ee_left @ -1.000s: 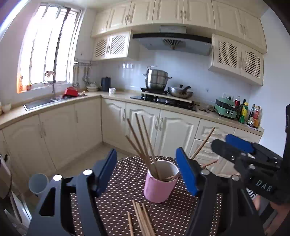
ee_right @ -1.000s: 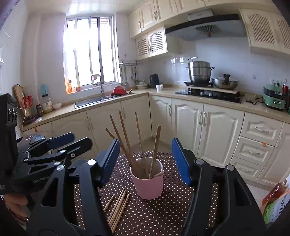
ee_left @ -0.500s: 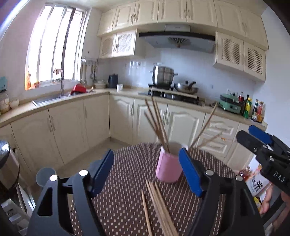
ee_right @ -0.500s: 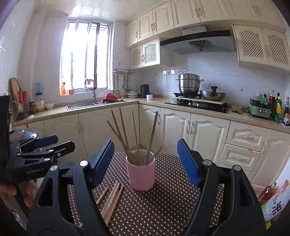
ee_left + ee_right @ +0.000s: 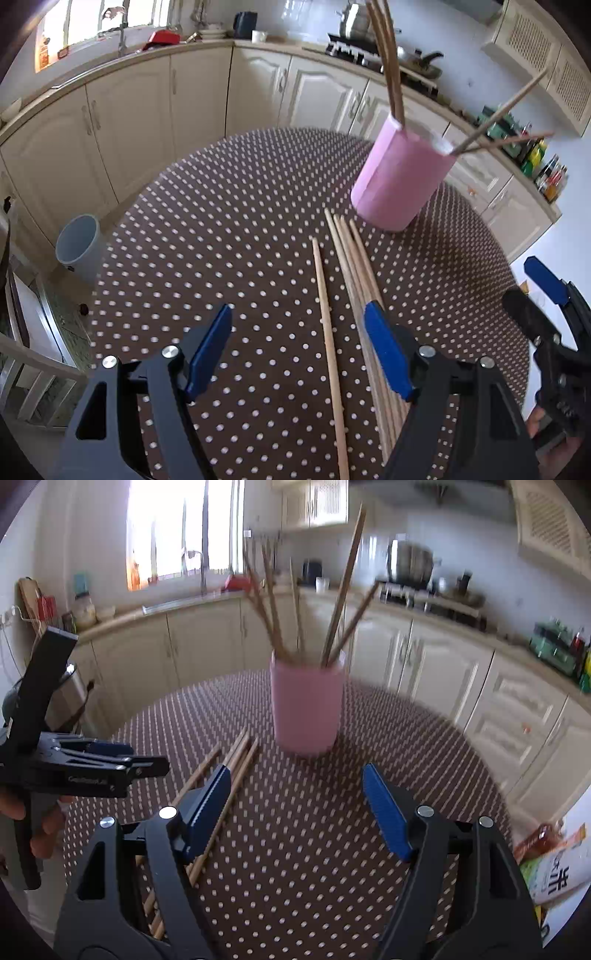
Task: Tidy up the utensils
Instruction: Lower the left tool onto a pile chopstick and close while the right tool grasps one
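A pink cup [image 5: 400,177] holding several wooden chopsticks stands on the round brown polka-dot table [image 5: 229,221]; it also shows in the right wrist view [image 5: 306,709]. Several loose chopsticks lie on the table before the cup: a single one [image 5: 327,321] and a bundle [image 5: 356,258], also in the right wrist view [image 5: 236,760]. My left gripper [image 5: 297,350] is open and empty, low over the single chopstick. My right gripper [image 5: 295,805] is open and empty, short of the cup; it shows at the right edge of the left wrist view [image 5: 546,321].
A grey bin [image 5: 79,247] stands on the floor left of the table. Kitchen cabinets and counter [image 5: 155,96] curve behind. Bottles and a printed bag [image 5: 554,860] sit beyond the table's right edge.
My left gripper has tilted down and dropped toward the loose chopsticks on the table. My right gripper has moved lower and closer to the table.
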`<state>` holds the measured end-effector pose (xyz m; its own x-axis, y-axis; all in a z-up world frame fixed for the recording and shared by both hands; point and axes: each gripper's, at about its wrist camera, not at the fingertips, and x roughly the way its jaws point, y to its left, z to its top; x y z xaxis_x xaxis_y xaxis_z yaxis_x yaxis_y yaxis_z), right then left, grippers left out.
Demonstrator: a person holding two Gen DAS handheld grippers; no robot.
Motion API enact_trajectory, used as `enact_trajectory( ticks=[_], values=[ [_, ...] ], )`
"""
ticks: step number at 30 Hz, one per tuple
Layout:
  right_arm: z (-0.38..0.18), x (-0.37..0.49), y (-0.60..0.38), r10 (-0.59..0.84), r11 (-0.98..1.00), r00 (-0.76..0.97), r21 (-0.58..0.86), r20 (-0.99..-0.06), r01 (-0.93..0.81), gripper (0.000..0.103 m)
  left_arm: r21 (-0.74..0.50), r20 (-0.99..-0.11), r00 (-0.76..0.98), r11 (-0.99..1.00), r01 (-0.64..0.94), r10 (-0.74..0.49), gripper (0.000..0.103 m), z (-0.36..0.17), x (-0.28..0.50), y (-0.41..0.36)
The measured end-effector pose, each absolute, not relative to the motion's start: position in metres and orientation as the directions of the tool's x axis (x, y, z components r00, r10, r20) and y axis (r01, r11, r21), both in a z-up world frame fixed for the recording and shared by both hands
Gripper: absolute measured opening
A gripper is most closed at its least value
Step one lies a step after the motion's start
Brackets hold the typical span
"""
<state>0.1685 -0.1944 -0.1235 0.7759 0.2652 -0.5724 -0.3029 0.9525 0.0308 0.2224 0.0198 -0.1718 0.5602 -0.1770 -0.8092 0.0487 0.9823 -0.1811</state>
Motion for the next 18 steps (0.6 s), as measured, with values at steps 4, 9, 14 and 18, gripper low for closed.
enact_trajectory(
  ticks=[4,9,14,18],
  values=[
    [-0.140,0.179,-0.200,0.285,0.950,0.726,0.086,-0.626,-0.300,0.073,-0.111,-0.838,0.531,0.992,0.054,-0.123,0.073,-0.189,0.234,0.007],
    [-0.153,0.188,-0.201,0.304,0.947,0.681,0.135,-0.666,-0.291,0.073,-0.025,-0.848,0.527,0.998,0.057,-0.051,0.073,-0.200,0.243,-0.008],
    [-0.161,0.201,-0.191,0.334,0.936,0.627,0.170,-0.704,-0.308,0.073,0.040,-0.837,0.547,0.995,0.088,-0.014,0.073,-0.207,0.247,-0.021],
    [-0.166,0.208,-0.177,0.334,0.933,0.598,0.165,-0.728,-0.320,0.073,0.042,-0.830,0.557,0.994,0.103,-0.023,0.063,-0.206,0.242,-0.021]
  ],
)
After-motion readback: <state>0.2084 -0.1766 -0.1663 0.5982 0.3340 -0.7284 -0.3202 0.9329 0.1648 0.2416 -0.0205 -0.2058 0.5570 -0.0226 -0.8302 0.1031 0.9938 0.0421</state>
